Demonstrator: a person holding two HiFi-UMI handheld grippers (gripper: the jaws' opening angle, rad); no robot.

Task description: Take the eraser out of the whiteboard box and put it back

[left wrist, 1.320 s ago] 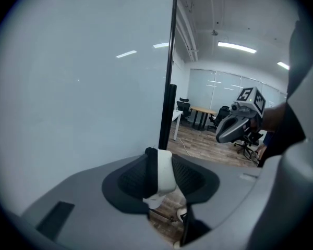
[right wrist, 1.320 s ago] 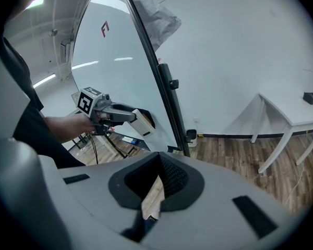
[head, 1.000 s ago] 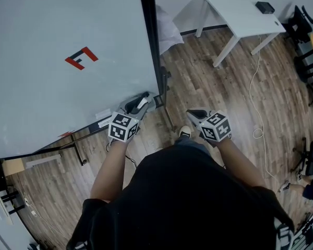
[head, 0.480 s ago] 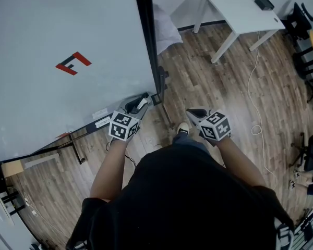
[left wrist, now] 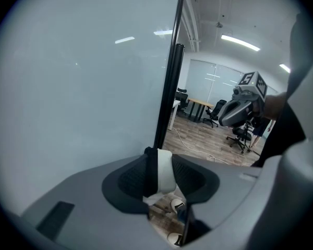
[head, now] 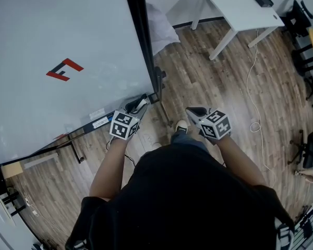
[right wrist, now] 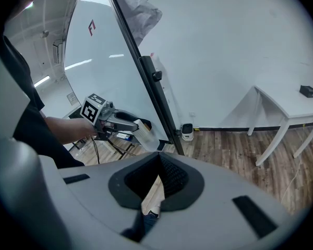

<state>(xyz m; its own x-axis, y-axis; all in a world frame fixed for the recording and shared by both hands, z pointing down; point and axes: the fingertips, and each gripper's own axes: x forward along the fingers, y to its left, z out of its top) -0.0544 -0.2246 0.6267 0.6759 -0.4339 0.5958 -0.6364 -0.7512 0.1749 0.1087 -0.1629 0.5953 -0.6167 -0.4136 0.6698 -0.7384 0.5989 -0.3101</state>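
Left claw: the left gripper (head: 138, 104) is clamped on the eraser (left wrist: 165, 172). Its 2 jaws stand partly apart, and each pad presses 1 flat side.
Eraser: it has a white body with 1 black felt strip (left wrist: 150, 171) along its left side in the left gripper view. It stands upright between the pads and is held in the air, with its top poking past the jaw tips.
Eraser's place: it is near the lower right corner of the whiteboard (head: 68, 30), beside the black frame post (head: 139, 40). I cannot tell whether it touches either.
Right claw: the right gripper (right wrist: 159, 158) has its 2 jaws closed tip to tip, with nothing between them. It hangs over the floor, slanting down, well apart from the left gripper.
Arms: 2 bare forearms run back from the grippers to a black shirt (head: 188, 202).
Whiteboard: it is large and pale, with 1 red-and-black logo (head: 64, 69). A dark rail (head: 81, 129) with white labels runs along its lower edge, just left of the left gripper in the head view.
Floor: it is made of wood planks (head: 208, 82). 1 shoe (head: 181, 126) shows between the grippers, and a white cable (head: 256, 126) trails to the right.
Table: a white table (head: 240, 7) stands by the wall at the upper right, with 1 small black thing (head: 263, 0) on top.
Chairs: black office chairs (head: 301, 22) stand at the right edge.
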